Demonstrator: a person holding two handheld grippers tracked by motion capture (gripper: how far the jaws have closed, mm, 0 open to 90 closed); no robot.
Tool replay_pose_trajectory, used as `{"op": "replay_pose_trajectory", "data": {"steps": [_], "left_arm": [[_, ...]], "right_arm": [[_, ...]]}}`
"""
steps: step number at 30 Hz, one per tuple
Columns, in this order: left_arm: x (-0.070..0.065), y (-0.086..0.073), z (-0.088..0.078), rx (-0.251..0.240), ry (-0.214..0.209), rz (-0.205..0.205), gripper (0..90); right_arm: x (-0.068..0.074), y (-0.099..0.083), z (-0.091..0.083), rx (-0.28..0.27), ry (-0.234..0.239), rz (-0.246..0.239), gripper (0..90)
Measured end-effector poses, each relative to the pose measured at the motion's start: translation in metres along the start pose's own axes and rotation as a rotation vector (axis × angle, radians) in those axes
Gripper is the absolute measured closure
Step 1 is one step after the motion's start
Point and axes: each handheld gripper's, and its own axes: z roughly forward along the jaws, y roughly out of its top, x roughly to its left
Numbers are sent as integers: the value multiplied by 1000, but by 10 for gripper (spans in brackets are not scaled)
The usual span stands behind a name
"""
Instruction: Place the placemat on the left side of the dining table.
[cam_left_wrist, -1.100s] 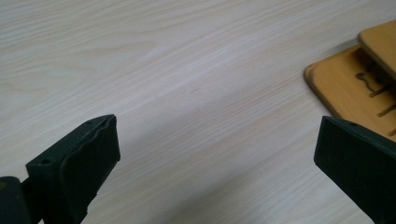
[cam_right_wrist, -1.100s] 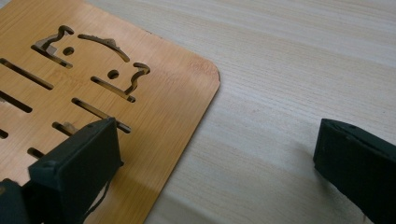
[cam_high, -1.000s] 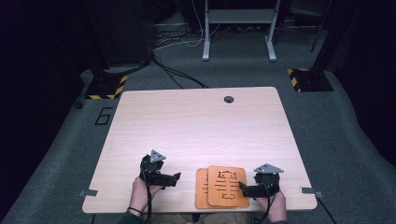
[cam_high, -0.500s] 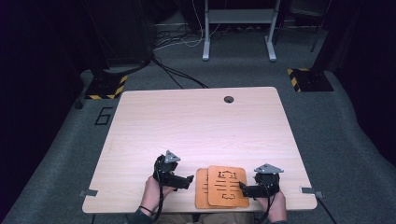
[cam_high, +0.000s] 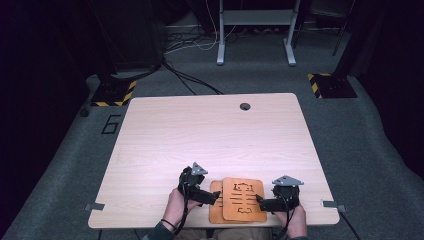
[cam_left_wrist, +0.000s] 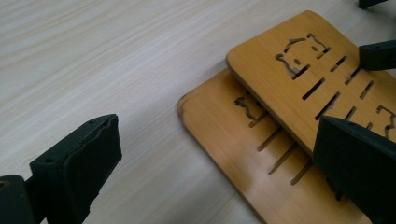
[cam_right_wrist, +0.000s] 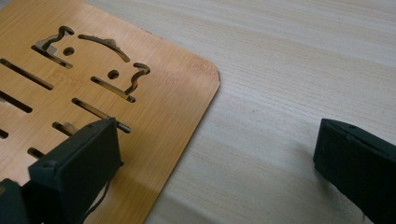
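Two orange bamboo boards with cat-face and slot cut-outs lie stacked at the table's near edge. The top board (cam_high: 243, 198) (cam_left_wrist: 303, 60) (cam_right_wrist: 93, 70) sits shifted right, leaving a strip of the lower board (cam_high: 215, 202) (cam_left_wrist: 224, 126) showing on its left. My left gripper (cam_high: 212, 197) (cam_left_wrist: 219, 163) is open, its jaws spanning the lower board's left edge, one jaw over bare table and one over the boards. My right gripper (cam_high: 260, 202) (cam_right_wrist: 215, 163) is open at the top board's right edge, one jaw above the board and the other above the table. Nothing is held.
The light wooden table (cam_high: 210, 135) has a cable hole (cam_high: 245, 106) near its far edge. The boards lie close to the near edge, between the person's hands. On the floor beyond are cables, a metal stand (cam_high: 255, 30) and two yellow-black striped bases (cam_high: 112, 95).
My left gripper has moved right across the table until its jaws reach the boards' left edge. The right gripper and both boards have stayed put.
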Motion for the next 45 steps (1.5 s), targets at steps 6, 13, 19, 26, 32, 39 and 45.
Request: {"op": "replay_pose_trajectory", "data": {"steps": [6, 13, 19, 26, 32, 39, 45], "left_arm": [[-14, 2, 13, 19, -49, 9, 10], [-25, 7, 25, 43, -80, 28, 5], [-32, 11, 34, 65, -119, 31, 4], [-39, 13, 43, 92, -147, 41, 0], [-43, 14, 47, 93, -149, 40, 2], [-42, 15, 48, 86, -152, 28, 1], [-39, 16, 47, 78, -168, 0, 13]], "right_arm": [[0, 0, 0, -1, 0, -1, 0], [0, 0, 0, -2, -1, -2, 0], [0, 0, 0, -2, -1, -1, 0], [0, 0, 0, -2, -1, -3, 0], [0, 0, 0, -3, -1, -3, 0], [0, 0, 0, -2, -2, -1, 0], [-1, 0, 0, -2, -2, -1, 0]]}}
